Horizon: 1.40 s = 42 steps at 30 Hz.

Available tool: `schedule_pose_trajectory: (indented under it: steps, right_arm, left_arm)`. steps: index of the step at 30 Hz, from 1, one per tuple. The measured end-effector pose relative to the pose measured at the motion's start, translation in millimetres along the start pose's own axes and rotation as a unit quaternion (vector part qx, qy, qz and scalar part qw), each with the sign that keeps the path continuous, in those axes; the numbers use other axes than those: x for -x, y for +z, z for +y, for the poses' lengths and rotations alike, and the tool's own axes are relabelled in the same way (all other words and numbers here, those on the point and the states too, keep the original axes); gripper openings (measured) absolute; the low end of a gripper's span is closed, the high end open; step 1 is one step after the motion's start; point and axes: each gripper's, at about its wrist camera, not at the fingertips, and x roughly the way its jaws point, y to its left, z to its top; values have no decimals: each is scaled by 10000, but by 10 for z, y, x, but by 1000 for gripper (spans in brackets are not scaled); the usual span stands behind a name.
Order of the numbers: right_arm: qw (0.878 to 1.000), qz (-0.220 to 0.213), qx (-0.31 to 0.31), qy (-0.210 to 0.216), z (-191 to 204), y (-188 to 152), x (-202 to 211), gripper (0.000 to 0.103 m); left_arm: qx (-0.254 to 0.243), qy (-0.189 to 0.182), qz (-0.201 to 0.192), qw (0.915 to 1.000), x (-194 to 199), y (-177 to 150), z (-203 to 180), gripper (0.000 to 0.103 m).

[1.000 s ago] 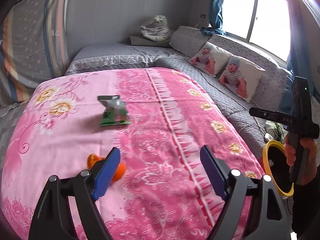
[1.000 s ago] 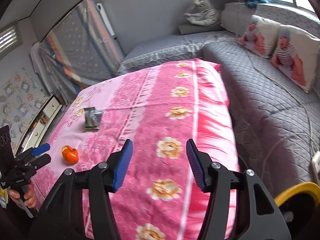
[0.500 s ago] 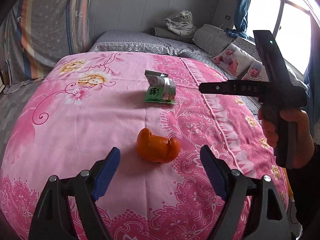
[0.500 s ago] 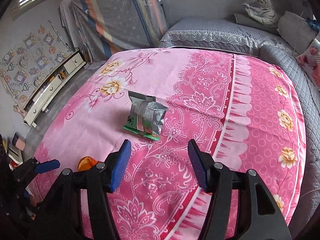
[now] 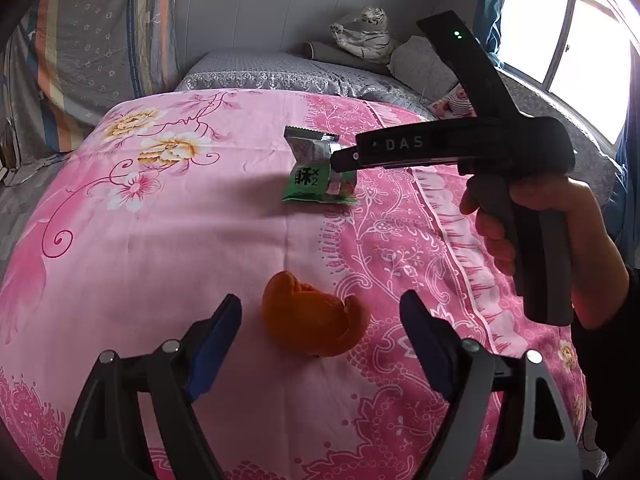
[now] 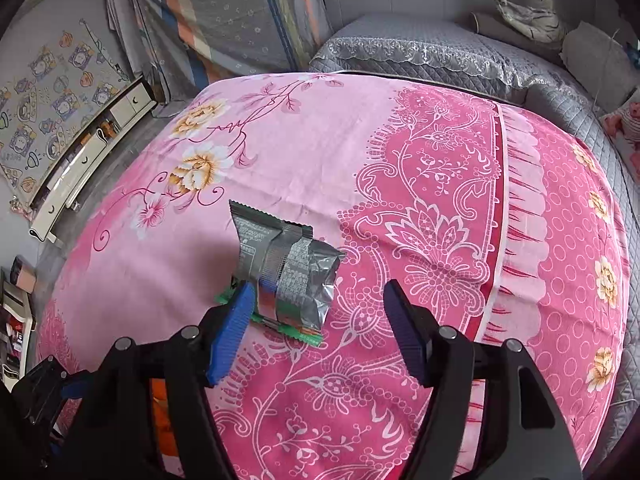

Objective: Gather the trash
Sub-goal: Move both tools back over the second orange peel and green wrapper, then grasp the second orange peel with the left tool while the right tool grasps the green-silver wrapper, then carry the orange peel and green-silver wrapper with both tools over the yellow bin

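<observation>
An orange peel [image 5: 316,326] lies on the pink flowered cloth [image 5: 168,240], just ahead of my left gripper [image 5: 320,330], which is open with the peel between its blue fingertips, untouched. A crumpled silver and green snack wrapper [image 5: 316,172] lies farther back. In the right wrist view the same wrapper [image 6: 288,272] sits just ahead of my right gripper [image 6: 320,312], whose jaws are opening; the left pad [image 6: 236,320] overlaps the wrapper's edge, without pressing it. A hand [image 5: 540,216] holds the right gripper's body above the wrapper.
A grey quilted sofa [image 6: 460,48] with a striped plush toy [image 6: 528,4] and printed cushions runs behind and to the right of the table. A white low cabinet [image 6: 72,168] stands on the floor at left. A window [image 5: 568,28] is at upper right.
My right gripper swung left across the table to the wrapper, lowered, and its jaws widened. My left gripper moved in closer over the orange peel, which now sits between its fingertips.
</observation>
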Motion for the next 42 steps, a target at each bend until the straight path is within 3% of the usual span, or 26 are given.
schedule_pose_trajectory:
  steps: [7,14,21,32,42]
  right_arm:
    - [9999,108,82,21,63,40,-203,62]
    - [9994,15,331,-86,218,81,-221,32]
    - [9992,-121,357,-165,230,79,-119,21]
    - [9985,-498,213,-37,93,-26,480,20]
    - [9967,-783,136,-176,-70,-488,1153,20]
  left_arm:
    - [-102,48,134,9998,-118,3,-15,60]
    - [-268,180,70,9995,-138,6,-71,48]
    - [-115,109,17,9999,-90,19,-2,42]
    - [-88,-27,-392,9992,442,14,-99,42]
    - [-359,-101,-770,9963,996,-77,-506,42]
